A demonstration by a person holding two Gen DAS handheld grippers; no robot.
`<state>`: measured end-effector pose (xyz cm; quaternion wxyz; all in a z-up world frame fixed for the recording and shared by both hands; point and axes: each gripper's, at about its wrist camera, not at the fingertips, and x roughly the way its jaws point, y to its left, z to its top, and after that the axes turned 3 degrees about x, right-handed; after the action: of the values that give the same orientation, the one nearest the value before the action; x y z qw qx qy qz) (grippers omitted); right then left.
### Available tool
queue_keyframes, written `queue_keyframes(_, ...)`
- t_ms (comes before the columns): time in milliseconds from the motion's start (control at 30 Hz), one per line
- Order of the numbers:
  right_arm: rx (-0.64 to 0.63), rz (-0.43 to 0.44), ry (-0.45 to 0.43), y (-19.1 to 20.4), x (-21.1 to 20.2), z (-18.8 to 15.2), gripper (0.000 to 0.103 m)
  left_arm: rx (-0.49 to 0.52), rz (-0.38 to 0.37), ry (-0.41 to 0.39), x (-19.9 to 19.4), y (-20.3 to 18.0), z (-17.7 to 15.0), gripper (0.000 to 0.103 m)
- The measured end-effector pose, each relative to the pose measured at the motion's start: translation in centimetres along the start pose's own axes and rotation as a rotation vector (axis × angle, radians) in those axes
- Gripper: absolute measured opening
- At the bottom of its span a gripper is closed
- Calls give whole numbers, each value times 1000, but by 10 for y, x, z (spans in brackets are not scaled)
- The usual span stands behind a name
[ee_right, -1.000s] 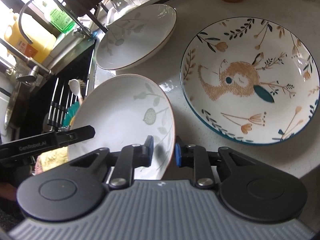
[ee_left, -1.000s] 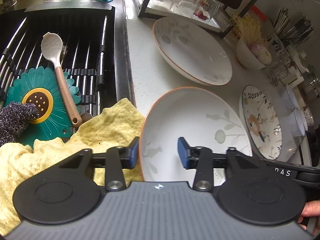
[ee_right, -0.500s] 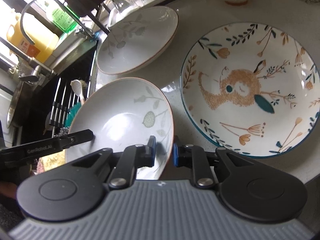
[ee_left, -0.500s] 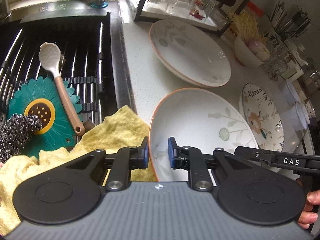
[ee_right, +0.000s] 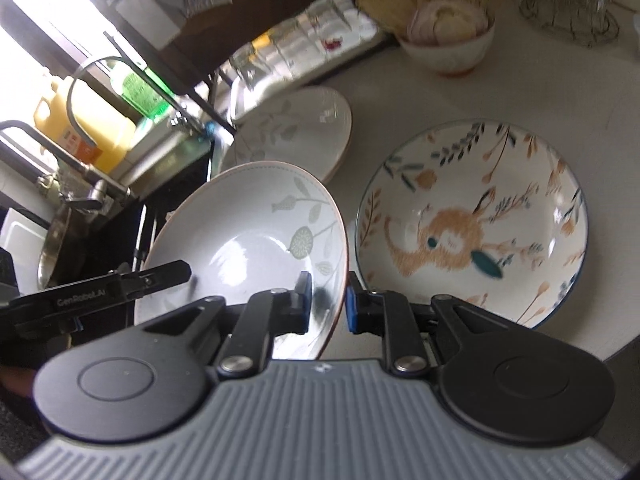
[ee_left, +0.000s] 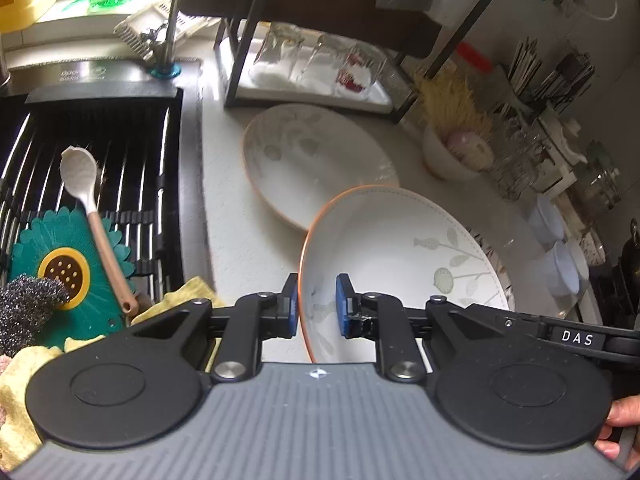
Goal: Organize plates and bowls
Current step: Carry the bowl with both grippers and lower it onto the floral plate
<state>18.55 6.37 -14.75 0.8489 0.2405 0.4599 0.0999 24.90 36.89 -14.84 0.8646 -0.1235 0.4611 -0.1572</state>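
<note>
**Both grippers lift one bowl**

Above the bench [ee_right: 540, 92] near its sink-side edge, the leaf-print bowl [ee_right: 248, 224] hangs tilted, hollow facing up and toward the rabbit plate [ee_right: 472, 224]. The left gripper [ee_left: 316, 306] and right gripper [ee_right: 327, 300] each have jaws pinching opposite rims. Best raise both sides evenly, then lower it squarely into the matching bowl [ee_left: 312, 160] behind.

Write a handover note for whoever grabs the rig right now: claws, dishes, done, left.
Left claw: shut on the near leaf-pattern plate, at its left rim.
Right claw: shut on the same plate's right rim.
The plate is tilted and looks raised off the counter.
Second leaf-pattern plate lies flat behind it; rabbit plate lies flat to the right.
Done: two-claw grasp. Left: probably stack the held plate on its twin, then sort the rest.
</note>
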Motion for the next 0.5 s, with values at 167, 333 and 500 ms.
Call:
queue_keyframes(167, 14, 10, -45, -11, -16, 12, 20, 23, -12, -12, 0, -24, 10, 21)
queue_keyframes(333, 40, 0, -78, -33, -27, 21, 20, 52, -21, 14, 16, -49, 13, 21)
queue_keyframes(500, 63, -34, -81, -63, -29, 27, 20, 75, -19, 63, 41, -77, 12, 21)
